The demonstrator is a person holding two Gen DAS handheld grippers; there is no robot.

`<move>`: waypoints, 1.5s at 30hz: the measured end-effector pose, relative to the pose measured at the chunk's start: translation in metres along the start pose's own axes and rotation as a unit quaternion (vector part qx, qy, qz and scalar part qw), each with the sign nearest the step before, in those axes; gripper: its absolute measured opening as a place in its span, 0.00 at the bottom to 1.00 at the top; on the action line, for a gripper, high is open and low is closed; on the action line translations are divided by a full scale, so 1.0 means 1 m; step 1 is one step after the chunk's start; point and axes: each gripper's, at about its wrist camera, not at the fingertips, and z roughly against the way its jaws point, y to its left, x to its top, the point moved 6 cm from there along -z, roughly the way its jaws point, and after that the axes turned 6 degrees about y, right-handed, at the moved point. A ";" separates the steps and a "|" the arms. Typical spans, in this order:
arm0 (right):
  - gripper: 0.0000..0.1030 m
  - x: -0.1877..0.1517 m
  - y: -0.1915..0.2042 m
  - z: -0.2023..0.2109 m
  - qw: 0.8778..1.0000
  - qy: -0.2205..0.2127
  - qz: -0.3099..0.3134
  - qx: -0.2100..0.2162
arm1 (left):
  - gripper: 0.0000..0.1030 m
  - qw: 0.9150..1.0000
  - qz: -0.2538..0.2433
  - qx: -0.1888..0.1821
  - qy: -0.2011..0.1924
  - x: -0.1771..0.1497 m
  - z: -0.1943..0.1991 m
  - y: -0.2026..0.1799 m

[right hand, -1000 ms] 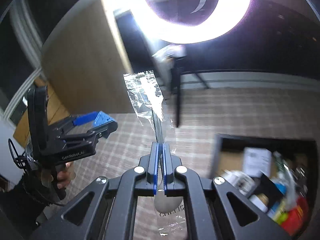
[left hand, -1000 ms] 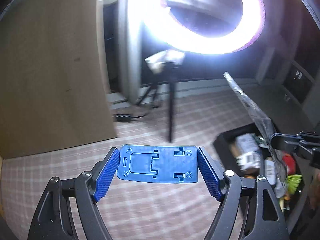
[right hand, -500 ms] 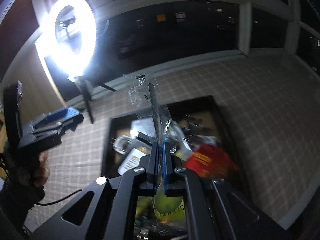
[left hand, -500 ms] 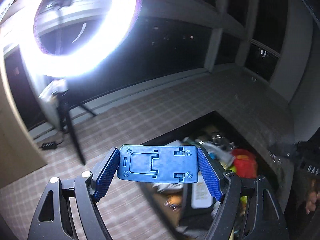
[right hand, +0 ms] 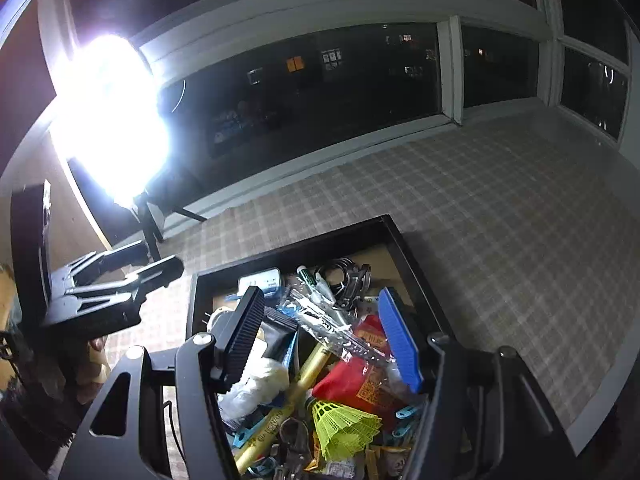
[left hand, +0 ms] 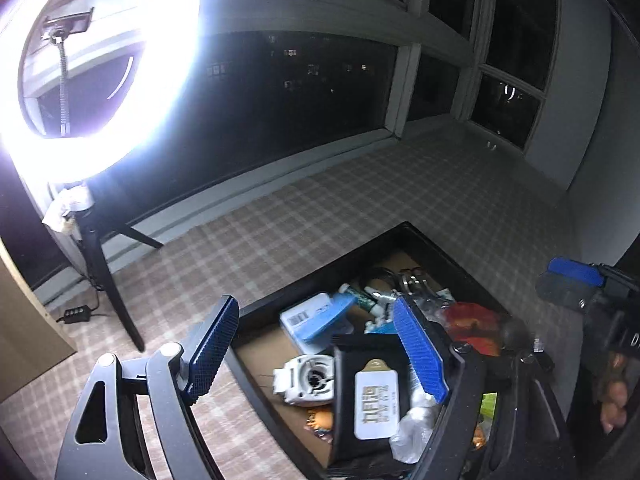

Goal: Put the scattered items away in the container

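A black open box stands on the checked floor, full of small items. My left gripper is open and empty above the box's near left side. The blue flat piece lies in the box by a white label. My right gripper is open and empty over the box. The clear plastic packet lies on top of the pile between its fingers, apart from the pads. The right gripper also shows in the left wrist view, and the left gripper in the right wrist view.
A bright ring light on a black tripod stands at the left, with a cable and switch on the floor. A dark window wall runs behind. In the box lie a yellow shuttlecock, a red packet and a white gadget.
Both grippers have opened. The blue piece has left the left gripper and the clear packet has left the right gripper; both now lie in the box. Both views have swung right and down.
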 end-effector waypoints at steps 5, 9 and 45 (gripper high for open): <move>0.57 -0.003 0.008 -0.003 1.000 0.007 0.007 0.004 | 0.76 1.000 0.003 0.020 0.003 -0.009 0.008 0.016; 0.57 -0.007 0.018 0.001 1.000 0.005 0.013 0.012 | 0.76 0.999 0.009 0.037 0.004 -0.021 0.025 0.029; 0.67 -0.111 0.292 0.045 0.964 0.006 0.186 0.190 | 0.77 0.946 0.210 0.245 -0.045 -0.213 0.267 0.200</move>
